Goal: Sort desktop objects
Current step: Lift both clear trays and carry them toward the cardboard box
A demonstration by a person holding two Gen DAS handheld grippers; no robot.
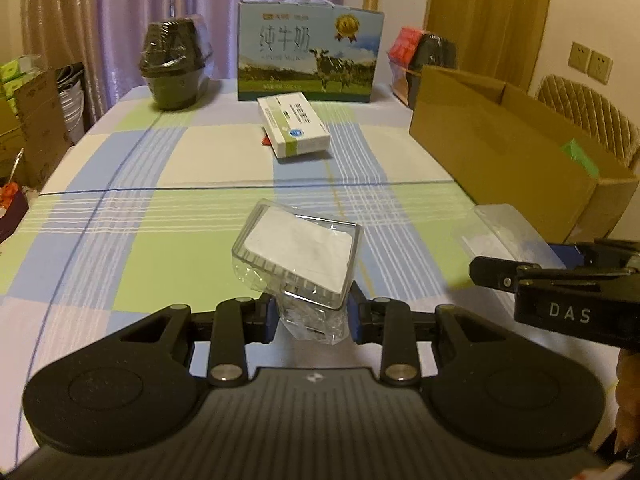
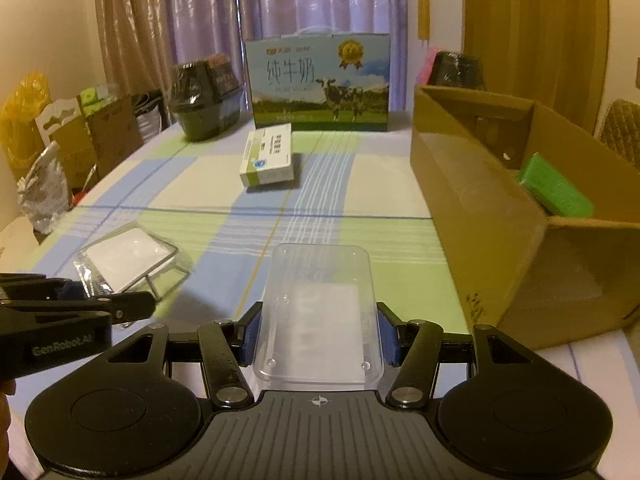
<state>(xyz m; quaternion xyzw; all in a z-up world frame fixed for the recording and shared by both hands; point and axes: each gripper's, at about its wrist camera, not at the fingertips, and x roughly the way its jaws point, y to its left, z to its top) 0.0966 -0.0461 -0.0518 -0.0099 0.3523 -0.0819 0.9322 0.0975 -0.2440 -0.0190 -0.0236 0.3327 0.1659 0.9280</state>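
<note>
Mid-sort: left gripper (image 1: 311,317) clamps 1 clear box (image 1: 298,256), tilted above the table; right gripper (image 2: 319,336) clamps a clear tray (image 2: 320,316). Next, prob.: carry both to the cardboard box (image 2: 480,216), w/o colliding.

Left gripper (image 1: 312,316): matte black, two round discs flanking a ribbed grey centre plate with a small crosshair mark, silver pivot screws on the black linkage arms, blue pads on the fingers. Right gripper (image 2: 318,334) is built the same. White lettering shows on their sides: "DAS" and "GenRobot.AI".
</note>
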